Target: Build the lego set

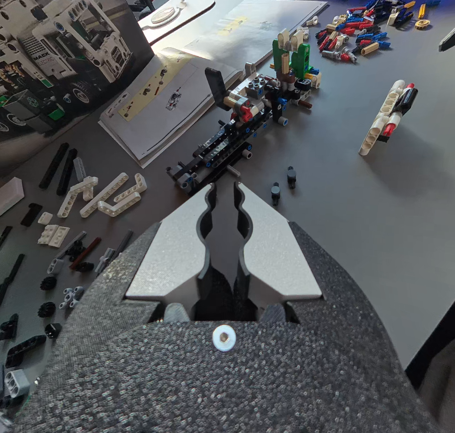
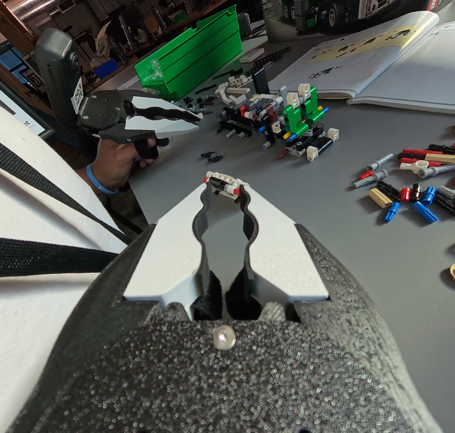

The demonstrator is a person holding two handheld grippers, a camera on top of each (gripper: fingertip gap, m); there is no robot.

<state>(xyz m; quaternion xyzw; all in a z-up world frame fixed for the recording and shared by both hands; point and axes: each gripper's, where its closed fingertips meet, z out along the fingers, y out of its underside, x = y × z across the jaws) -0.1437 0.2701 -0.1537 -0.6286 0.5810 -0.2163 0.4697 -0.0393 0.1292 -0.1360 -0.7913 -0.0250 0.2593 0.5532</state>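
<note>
Lying on the grey table (image 1: 344,224) is a small sub-assembly (image 2: 225,183): a white holed beam with a black connector, a white bush and red pin ends running along it. It is sitting by itself, well apart from the long black chassis (image 1: 246,125) with its green uprights.

The right gripper (image 2: 224,189) is pointing straight at the sub-assembly with its jaws parted. In its own view the piece is showing just past the two fingertips. I think the pads are not touching it, though that view is poor at the tips; the left wrist view is showing the piece resting free on the table.

The left gripper (image 1: 225,186), carried in a hand (image 2: 113,165), is hanging just short of the chassis's near end. Its jaws are standing slightly apart with nothing between them. Two dark grey pins (image 1: 283,184) are lying just to its right.

White angled beams (image 1: 103,197) are lying scattered off to its left. An open instruction booklet (image 1: 172,105) is lying behind the chassis, with the set's box (image 1: 61,51) standing beyond it. A heap of red, blue, black and tan pins (image 2: 406,194) is spreading over the right of the table. A green bin (image 2: 197,59) is lying tipped at the far edge, and dim workshop shelving is filling the room behind.
</note>
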